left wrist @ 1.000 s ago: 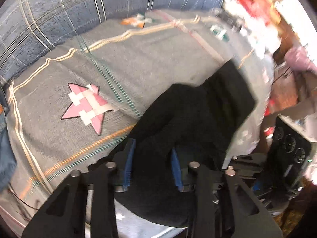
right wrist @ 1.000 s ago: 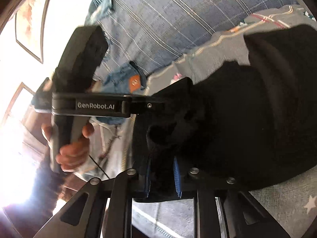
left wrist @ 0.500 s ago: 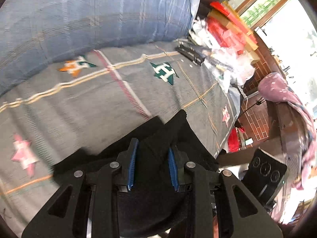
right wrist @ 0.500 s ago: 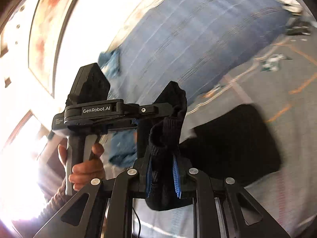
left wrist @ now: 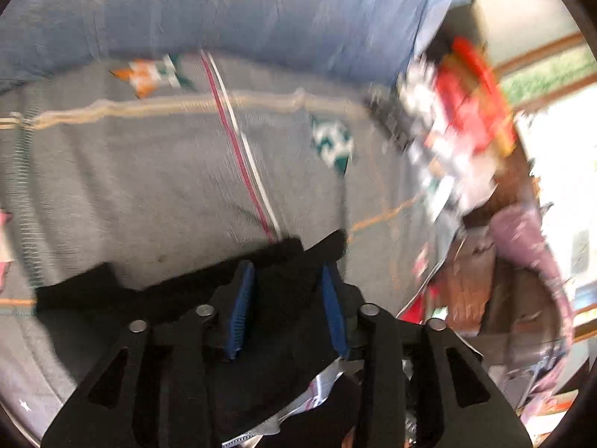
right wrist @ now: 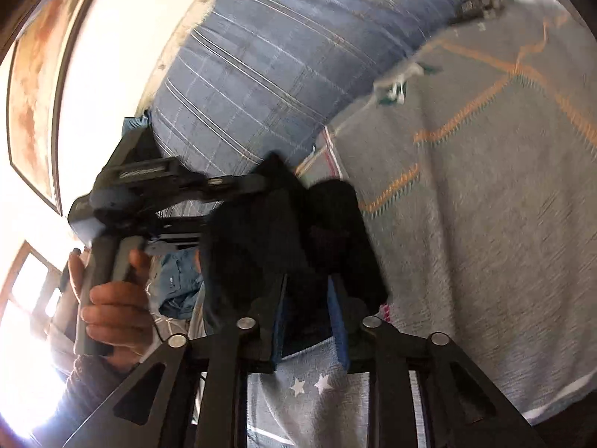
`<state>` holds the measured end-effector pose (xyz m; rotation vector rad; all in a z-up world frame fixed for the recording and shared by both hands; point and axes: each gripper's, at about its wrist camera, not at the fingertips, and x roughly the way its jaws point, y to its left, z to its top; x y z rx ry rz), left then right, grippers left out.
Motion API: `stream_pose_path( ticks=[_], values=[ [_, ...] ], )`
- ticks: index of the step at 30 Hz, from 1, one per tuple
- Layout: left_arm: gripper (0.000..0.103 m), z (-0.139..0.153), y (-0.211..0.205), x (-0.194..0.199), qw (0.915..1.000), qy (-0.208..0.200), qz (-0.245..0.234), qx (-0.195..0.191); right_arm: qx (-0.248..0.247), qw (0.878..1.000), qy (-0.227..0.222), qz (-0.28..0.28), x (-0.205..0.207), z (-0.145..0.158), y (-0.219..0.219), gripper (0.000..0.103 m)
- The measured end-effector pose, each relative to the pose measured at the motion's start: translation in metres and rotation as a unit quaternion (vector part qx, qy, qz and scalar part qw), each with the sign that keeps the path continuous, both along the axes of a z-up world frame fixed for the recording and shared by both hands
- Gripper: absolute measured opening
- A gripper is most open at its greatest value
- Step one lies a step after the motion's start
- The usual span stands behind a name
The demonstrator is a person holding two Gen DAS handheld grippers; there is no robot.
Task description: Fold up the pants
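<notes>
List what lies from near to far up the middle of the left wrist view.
Left hand-held gripper → black fabric pants → grey patterned bed cover with its red-and-white stripe → blue checked cushion.

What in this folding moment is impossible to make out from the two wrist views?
- Left wrist: whether the pads still press the black pants; blur and black-on-black hide contact.
- Left wrist: the clutter by the window, smeared by motion.
- Right wrist: the pants' lower part, hidden behind the right gripper.
</notes>
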<state>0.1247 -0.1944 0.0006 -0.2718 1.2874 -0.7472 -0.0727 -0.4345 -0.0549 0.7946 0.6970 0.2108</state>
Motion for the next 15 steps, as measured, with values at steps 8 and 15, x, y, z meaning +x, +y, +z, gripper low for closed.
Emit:
stream_pose_path(
  ticks=[8,15],
  values=[
    [0.058,0.006,0.071,0.005,0.9966,-0.010,0.074,-0.034,0.002,1.000,-0.013,-0.027,0.005,0.027,-0.025,0.048],
    [0.058,-0.040,0.128,-0.025,0.9876,0.027,0.142,-0.062,-0.045,0.998,0.003,0.038,0.056,0.028,0.003,0.056]
  ],
)
